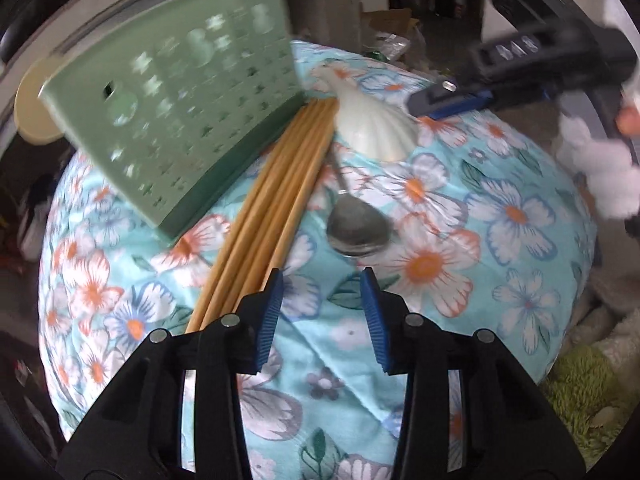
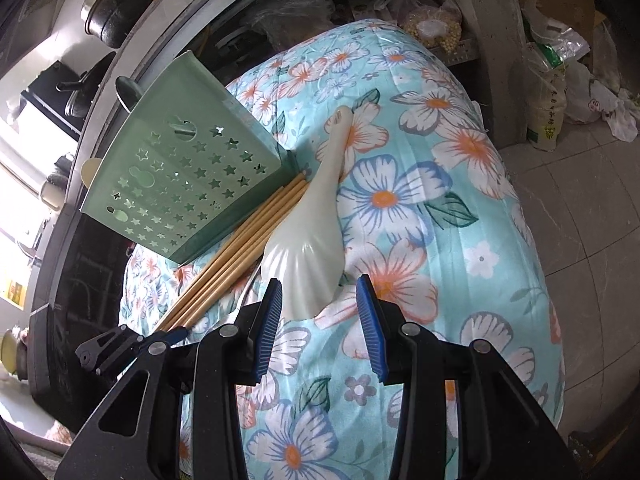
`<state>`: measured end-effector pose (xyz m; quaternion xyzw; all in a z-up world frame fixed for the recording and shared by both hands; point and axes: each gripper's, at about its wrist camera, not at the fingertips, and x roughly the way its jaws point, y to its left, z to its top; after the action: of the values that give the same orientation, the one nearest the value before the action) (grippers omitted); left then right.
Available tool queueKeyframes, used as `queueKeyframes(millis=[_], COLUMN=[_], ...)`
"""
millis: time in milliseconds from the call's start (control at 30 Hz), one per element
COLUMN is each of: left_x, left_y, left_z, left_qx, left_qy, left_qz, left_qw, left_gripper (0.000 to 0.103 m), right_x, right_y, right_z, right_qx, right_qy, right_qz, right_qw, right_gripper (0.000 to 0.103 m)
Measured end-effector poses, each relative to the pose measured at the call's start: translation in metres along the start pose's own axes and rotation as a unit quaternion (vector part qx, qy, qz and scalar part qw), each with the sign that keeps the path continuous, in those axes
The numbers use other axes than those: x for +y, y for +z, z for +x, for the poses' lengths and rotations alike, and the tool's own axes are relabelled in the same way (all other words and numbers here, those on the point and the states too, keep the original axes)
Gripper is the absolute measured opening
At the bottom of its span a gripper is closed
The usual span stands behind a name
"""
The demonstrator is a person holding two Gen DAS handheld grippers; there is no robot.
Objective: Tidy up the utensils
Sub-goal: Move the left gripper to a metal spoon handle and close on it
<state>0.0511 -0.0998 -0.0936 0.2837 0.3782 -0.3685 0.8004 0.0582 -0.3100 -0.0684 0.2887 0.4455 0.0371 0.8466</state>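
Note:
A green perforated utensil holder (image 1: 172,120) (image 2: 184,176) lies on the floral cloth (image 1: 460,240) (image 2: 420,240). Several wooden chopsticks (image 1: 272,196) (image 2: 240,248) lie against it. A white shell-shaped spoon (image 1: 372,120) (image 2: 308,256) and a metal spoon (image 1: 358,228) lie beside them. My left gripper (image 1: 322,280) is open and empty, just short of the metal spoon, with the chopstick ends by its left finger. My right gripper (image 2: 318,284) is open, its fingers at either side of the white spoon's bowl; it also shows in the left wrist view (image 1: 452,98).
The cloth covers a small rounded table. A metal-rimmed counter (image 2: 132,64) with pots stands behind the holder. Bags and boxes (image 2: 560,60) sit on the tiled floor at the right. A green fluffy mat (image 1: 580,392) lies at the lower right.

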Motion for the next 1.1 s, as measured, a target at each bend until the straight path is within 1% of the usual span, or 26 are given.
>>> queueKeyframes(millis=[33,100,133,233,400,467,500,567,600,633,667,733,800,867,933,967,1033,1100], left_x=[-0.006,-0.02,-0.024,-0.028,-0.038,-0.042,-0.043,-0.045,-0.045,-0.045,-0.045,-0.044,-0.046,-0.041,-0.034,-0.031,-0.023,-0.016], left_y=[0.001,0.002,0.003,0.01,0.014,0.017,0.018,0.021,0.024,0.026,0.027,0.028,0.027,0.027,0.027,0.028,0.032,0.035], left_z=[0.002,0.005,0.006,0.009,0.019,0.021,0.021,0.022,0.022,0.024,0.024,0.023,0.017,0.013,0.007,0.004,0.001,-0.005], left_qx=[0.0,-0.004,-0.008,-0.018,-0.036,-0.04,-0.041,-0.04,-0.039,-0.039,-0.039,-0.04,-0.043,-0.047,-0.051,-0.053,-0.059,-0.064], left_qy=[0.013,0.05,0.061,0.081,0.108,0.109,0.104,0.095,0.091,0.087,0.083,0.079,0.075,0.066,0.055,0.047,0.032,0.014], left_qz=[0.02,0.069,0.083,0.107,0.154,0.164,0.165,0.164,0.163,0.162,0.159,0.154,0.147,0.136,0.123,0.114,0.097,0.075], left_qw=[0.9997,0.9964,0.9946,0.9908,0.9815,0.9796,0.9799,0.981,0.9816,0.9822,0.983,0.9841,0.9853,0.9874,0.9896,0.9909,0.993,0.995], left_gripper=[0.039,0.039,0.039,0.039,0.039,0.034,0.032,0.024,0.022,0.017,0.013,0.01,0.008,0.006,0.005,0.005,0.005,0.005], right_x=[-0.001,-0.003,-0.004,-0.006,-0.009,-0.01,-0.01,-0.01,-0.009,-0.008,-0.004,0.006,0.016,0.026,0.034,0.038,0.043,0.046], right_y=[0.0,0.0,0.0,0.0,0.0,0.0,-0.001,-0.001,-0.002,-0.002,-0.003,-0.005,-0.008,-0.012,-0.017,-0.022,-0.029,-0.038], right_z=[0.001,0.003,0.004,0.006,0.009,0.01,0.011,0.011,0.011,0.01,0.009,0.004,-0.002,-0.006,-0.007,-0.005,0.001,0.012], right_qx=[-0.001,0.002,0.003,0.006,0.01,0.012,0.012,0.012,0.012,0.011,0.009,-0.004,-0.018,-0.034,-0.045,-0.05,-0.05,-0.044], right_qy=[0.0,0.003,0.003,0.006,0.013,0.014,0.013,0.012,0.01,0.006,-0.004,-0.032,-0.067,-0.11,-0.153,-0.182,-0.226,-0.27], right_qz=[0.006,0.009,0.011,0.013,0.024,0.027,0.027,0.025,0.02,0.014,-0.002,-0.045,-0.097,-0.157,-0.214,-0.251,-0.31,-0.372], right_qw=[1.0,1.0,1.0,1.0,1.0,0.999,0.999,1.0,1.0,1.0,1.0,0.998,0.993,0.981,0.964,0.949,0.922,0.887], right_gripper=[0.038,0.038,0.038,0.038,0.038,0.038,0.038,0.038,0.038,0.038,0.038,0.038,0.038,0.038,0.038,0.038,0.038,0.038])
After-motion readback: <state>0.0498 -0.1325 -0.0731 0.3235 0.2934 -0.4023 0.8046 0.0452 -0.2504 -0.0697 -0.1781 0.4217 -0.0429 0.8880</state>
